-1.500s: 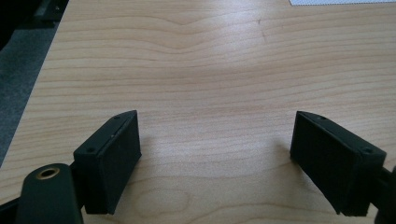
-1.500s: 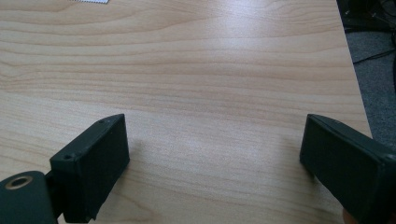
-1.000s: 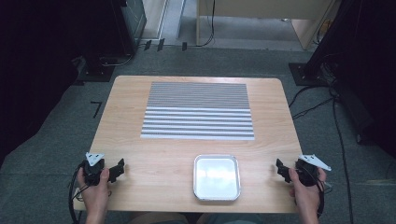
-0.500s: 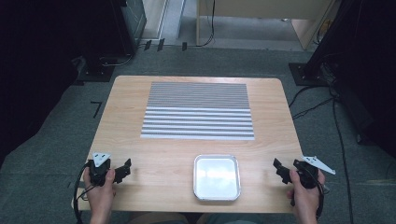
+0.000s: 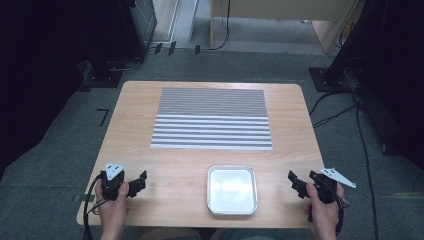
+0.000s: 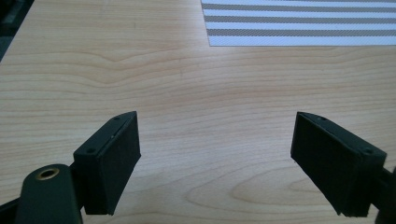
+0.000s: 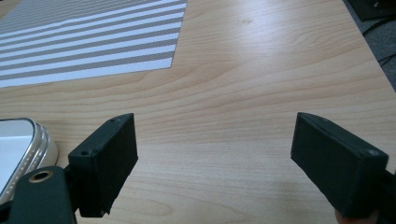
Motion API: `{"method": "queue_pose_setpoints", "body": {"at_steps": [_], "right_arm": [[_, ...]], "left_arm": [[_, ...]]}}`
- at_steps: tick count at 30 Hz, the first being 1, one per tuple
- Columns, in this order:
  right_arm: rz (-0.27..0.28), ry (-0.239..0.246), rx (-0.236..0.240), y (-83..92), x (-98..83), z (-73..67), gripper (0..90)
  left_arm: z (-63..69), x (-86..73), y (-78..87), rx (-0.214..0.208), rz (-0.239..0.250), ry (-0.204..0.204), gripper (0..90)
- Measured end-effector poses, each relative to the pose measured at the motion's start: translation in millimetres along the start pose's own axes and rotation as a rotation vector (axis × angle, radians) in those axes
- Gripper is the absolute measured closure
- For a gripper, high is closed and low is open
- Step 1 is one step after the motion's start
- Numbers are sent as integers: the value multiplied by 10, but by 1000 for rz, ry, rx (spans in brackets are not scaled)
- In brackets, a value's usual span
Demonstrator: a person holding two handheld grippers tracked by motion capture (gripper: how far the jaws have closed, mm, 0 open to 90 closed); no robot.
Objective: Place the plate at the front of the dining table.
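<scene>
Checking gripper-to-tray geometry. Right gripper (image 5: 296,182) sat at the lower right of the high view, jaws spread wide, nothing between them, pointed toward frame left. Left gripper (image 5: 138,182) sat at the lower left of that view, jaws likewise wide apart and empty, pointed toward frame right. Both hovered low over the table (image 5: 135,125), near its front edge.

Key relation: the metal tray (image 5: 232,190) lay between the two grippers, near the front edge, slightly right of the table's middle. From the right gripper it lay toward frame left, near but not touching; from the left gripper it lay toward frame right, farther off. My read: the right hand was the nearer one.

Tray looked roughly square with rounded corners, so no strong long axis to align to; its sides ran parallel to the table edges. It looked empty, with a bright glare on the bottom.

In the right gripper view, the tray's rim (image 7: 32,140) showed at the lower left, just beside the jaw on that side, apart from it. In the left gripper view, bare wood lay between the jaws and the striped mat (image 6: 299,23) crossed the upper right.

Striped mat (image 5: 212,119) lay beyond the tray, toward the top of the high view, well apart from both grippers.

Judgement: the coming move likely turned on the right gripper closing sideways on the tray's near rim.
</scene>
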State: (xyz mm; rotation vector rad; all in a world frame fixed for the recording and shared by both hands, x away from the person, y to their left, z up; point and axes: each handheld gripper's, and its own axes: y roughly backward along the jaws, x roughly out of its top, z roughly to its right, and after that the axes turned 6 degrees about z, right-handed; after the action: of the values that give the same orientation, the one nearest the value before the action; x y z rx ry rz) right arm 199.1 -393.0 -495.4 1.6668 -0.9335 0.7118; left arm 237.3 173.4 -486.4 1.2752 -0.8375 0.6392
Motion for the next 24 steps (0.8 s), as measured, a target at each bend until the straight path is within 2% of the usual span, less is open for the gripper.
{"method": "queue_pose_setpoints", "body": {"at_steps": [7, 11, 24], "right_arm": [[-4, 5, 31, 7, -4, -73, 145], [-6, 17, 46, 12, -7, -142, 145], [0, 32, 67, 17, -15, -248, 146]], "left_arm": [[112, 2, 1, -24, -2, -21, 159], [198, 10, 2, -61, -1, -17, 159], [386, 20, 16, -109, 2, -32, 159]]}}
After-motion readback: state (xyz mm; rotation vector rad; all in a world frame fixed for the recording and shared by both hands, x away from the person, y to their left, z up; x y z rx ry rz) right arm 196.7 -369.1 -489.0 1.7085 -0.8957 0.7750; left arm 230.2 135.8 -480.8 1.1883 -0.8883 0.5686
